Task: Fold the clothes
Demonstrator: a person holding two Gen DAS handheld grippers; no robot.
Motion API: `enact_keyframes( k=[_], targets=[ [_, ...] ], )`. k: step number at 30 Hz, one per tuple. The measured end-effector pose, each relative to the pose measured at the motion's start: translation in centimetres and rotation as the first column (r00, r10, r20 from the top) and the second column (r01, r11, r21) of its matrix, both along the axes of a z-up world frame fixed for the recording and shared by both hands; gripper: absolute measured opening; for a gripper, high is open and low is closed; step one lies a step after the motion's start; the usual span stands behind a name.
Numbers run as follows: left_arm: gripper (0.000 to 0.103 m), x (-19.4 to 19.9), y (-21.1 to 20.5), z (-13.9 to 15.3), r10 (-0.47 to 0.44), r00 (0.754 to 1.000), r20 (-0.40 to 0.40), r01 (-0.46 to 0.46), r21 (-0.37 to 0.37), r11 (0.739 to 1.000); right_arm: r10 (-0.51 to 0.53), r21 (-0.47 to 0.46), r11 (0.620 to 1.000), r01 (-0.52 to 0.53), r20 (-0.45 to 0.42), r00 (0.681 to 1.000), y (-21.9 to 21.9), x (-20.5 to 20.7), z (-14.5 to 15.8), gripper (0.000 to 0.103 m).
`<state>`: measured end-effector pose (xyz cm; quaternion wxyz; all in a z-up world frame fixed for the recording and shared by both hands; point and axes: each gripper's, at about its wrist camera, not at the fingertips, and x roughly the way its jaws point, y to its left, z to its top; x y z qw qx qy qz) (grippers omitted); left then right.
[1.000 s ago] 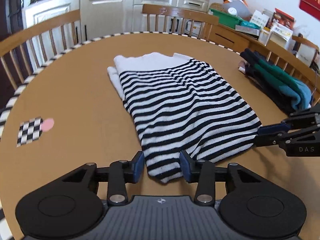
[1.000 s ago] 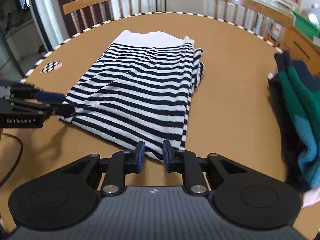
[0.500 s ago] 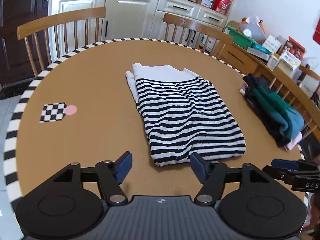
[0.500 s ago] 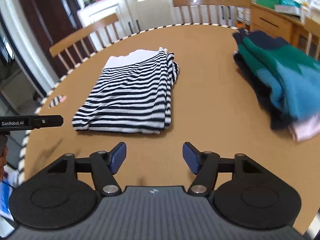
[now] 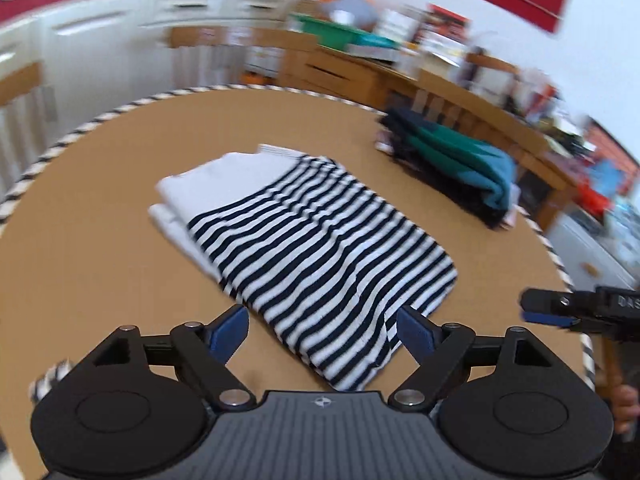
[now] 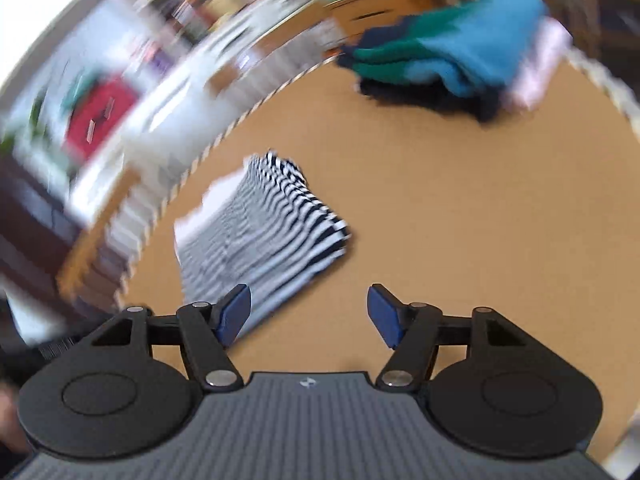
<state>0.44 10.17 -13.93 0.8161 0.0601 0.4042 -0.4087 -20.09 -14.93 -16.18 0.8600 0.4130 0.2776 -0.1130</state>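
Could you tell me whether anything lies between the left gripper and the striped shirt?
Nothing visible does. The left gripper is open just above the near corner of the striped shirt, with only bare table around it. The clothes pile sits apart, far right.

A matt brown tabletop (image 5: 100, 248) is seen under soft knitted cloth: the striped shirt (image 5: 320, 248); the left gripper (image 5: 324, 330) is matt black plastic.

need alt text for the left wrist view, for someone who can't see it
A folded striped shirt lies flat on a round brown table, just ahead of the open, empty left gripper. A pile of green and blue clothes sits at the far right edge.
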Motion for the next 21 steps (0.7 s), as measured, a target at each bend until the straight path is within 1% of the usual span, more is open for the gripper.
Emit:
enact_keyframes(
  k=[1, 3, 4, 6, 9, 10, 12, 13, 14, 15, 16, 18, 21],
  targets=[
    [0.076, 1.1, 0.2, 0.0, -0.047, 0.999, -0.016, 0.047, 0.003, 0.999, -0.059, 0.049, 0.997, 0.059, 0.014, 0.998, 0.9, -0.1, -0.4, 0.061],
    [0.075, 3.0, 0.5, 0.0, -0.125, 0.992, -0.034, 0.125, 0.019, 0.992, -0.158, 0.15, 0.977, 0.153, 0.026, 0.987, 2.4, -0.2, -1.3, 0.058],
    [0.075, 3.9, 0.4, -0.1, -0.146, 0.989, -0.039, 0.147, 0.029, 0.989, -0.196, 0.2, 0.962, 0.186, 0.027, 0.98, 2.9, -0.3, -1.7, 0.054],
    [0.075, 5.8, 0.3, -0.2, -0.184, 0.982, -0.049, 0.186, 0.046, 0.981, -0.26, 0.286, 0.927, 0.243, 0.022, 0.965, 3.7, -0.4, -2.5, 0.053],
    [0.07, 8.7, -0.2, -0.6, -0.191, 0.978, -0.081, 0.195, 0.049, 0.98, -0.313, 0.362, 0.886, 0.291, 0.004, 0.95, 3.9, -0.6, -4.1, 0.053],
    [0.068, 9.6, -0.4, -0.7, -0.187, 0.978, -0.091, 0.192, 0.045, 0.98, -0.336, 0.403, 0.862, 0.307, 0.003, 0.942, 3.7, -0.7, -4.9, 0.053],
    [0.066, 11.3, -0.7, -0.8, -0.172, 0.979, -0.109, 0.178, 0.045, 0.983, -0.387, 0.496, 0.8, 0.337, -0.002, 0.922, 3.3, -0.8, -6.5, 0.053],
    [0.066, 12.2, -1.0, -0.9, -0.166, 0.979, -0.114, 0.173, 0.048, 0.984, -0.414, 0.527, 0.773, 0.354, -0.006, 0.91, 2.9, -0.7, -7.2, 0.053],
    [0.066, 13.3, -1.3, -0.8, -0.168, 0.98, -0.109, 0.175, 0.054, 0.983, -0.437, 0.542, 0.754, 0.371, -0.006, 0.899, 2.6, -0.5, -7.8, 0.053],
    [0.066, 14.3, -1.6, -0.8, -0.17, 0.98, -0.105, 0.177, 0.059, 0.982, -0.455, 0.545, 0.744, 0.387, -0.01, 0.89, 2.3, -0.4, -8.2, 0.051],
    [0.066, 15.4, -1.9, -0.8, -0.172, 0.98, -0.103, 0.18, 0.067, 0.981, -0.465, 0.544, 0.738, 0.4, -0.019, 0.885, 2.2, -0.2, -8.5, 0.046],
    [0.066, 17.8, -2.6, -0.8, -0.182, 0.977, -0.108, 0.192, 0.086, 0.978, -0.469, 0.545, 0.733, 0.407, -0.029, 0.883, 2.2, 0.2, -8.6, 0.049],
    [0.069, 21.3, -4.0, -0.9, -0.229, 0.968, -0.107, 0.24, 0.107, 0.965, -0.479, 0.51, 0.742, 0.435, -0.05, 0.876, 2.3, 0.8, -8.1, 0.049]
  ],
)
